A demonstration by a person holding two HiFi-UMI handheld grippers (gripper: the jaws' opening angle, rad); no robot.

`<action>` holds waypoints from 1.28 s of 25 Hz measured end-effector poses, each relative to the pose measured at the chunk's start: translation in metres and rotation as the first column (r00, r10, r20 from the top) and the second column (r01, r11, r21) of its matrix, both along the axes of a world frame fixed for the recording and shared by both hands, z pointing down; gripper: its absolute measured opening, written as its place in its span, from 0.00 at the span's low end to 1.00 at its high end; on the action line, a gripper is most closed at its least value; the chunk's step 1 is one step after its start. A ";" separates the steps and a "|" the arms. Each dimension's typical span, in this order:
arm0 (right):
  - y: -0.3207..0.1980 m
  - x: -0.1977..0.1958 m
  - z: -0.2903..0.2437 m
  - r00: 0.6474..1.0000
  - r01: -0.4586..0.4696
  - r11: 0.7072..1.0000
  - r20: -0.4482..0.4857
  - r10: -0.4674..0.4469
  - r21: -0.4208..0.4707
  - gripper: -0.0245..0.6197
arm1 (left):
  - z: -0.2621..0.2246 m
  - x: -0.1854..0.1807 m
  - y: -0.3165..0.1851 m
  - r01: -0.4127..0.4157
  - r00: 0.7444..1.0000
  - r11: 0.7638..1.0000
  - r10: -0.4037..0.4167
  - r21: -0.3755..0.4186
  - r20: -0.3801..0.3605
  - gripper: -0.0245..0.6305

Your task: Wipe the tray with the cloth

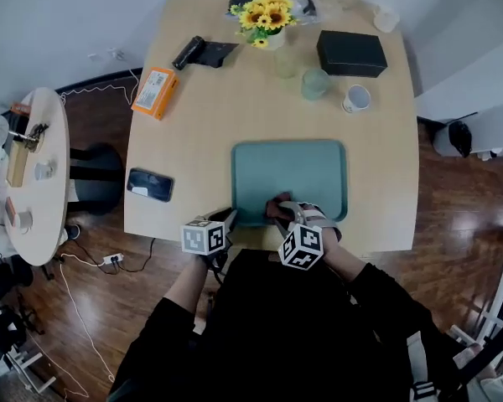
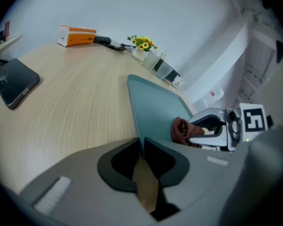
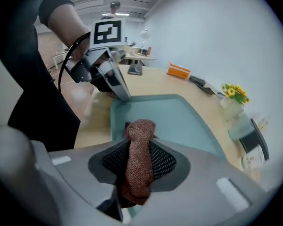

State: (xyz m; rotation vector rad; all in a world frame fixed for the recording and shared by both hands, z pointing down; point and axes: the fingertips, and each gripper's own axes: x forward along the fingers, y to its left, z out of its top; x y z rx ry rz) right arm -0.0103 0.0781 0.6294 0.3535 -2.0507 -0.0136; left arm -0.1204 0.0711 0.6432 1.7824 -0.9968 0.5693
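A teal tray lies on the wooden table near its front edge. My left gripper is shut on the tray's near-left rim; in the left gripper view the thin rim runs straight into the closed jaws. My right gripper is shut on a bunched reddish-brown cloth, which rests on the near edge of the tray. From the left gripper view the cloth shows on the tray beside the right gripper. The right gripper view shows the left gripper at the tray's corner.
A black phone lies left of the tray. Further back are an orange box, a black pouch, a vase of sunflowers, a glass, a white mug and a black box. A round side table stands left.
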 end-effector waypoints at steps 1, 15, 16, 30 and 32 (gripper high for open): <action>-0.006 0.020 0.001 0.998 -0.064 0.998 0.000 0.064 -0.010 0.22 | 0.000 0.000 0.000 -0.003 1.000 1.000 0.003 0.000 0.008 0.07; -0.065 0.206 -0.049 0.782 -0.615 0.788 0.131 0.610 0.004 0.22 | -0.001 0.000 0.000 -0.050 0.993 0.999 0.051 -0.015 0.109 0.07; -0.074 0.222 -0.060 0.751 -0.652 0.758 0.153 0.642 0.013 0.21 | -0.001 0.000 -0.001 -0.053 0.992 0.998 0.055 -0.015 0.113 0.07; -0.097 0.336 -0.010 0.611 -0.792 0.611 0.021 0.791 0.012 0.22 | -0.001 0.000 -0.001 -0.041 0.988 0.999 0.043 -0.017 0.145 0.07; -0.097 0.334 -0.004 0.598 -0.801 0.598 0.029 0.801 0.003 0.22 | -0.001 0.001 -0.001 -0.038 0.988 0.999 0.040 -0.018 0.148 0.07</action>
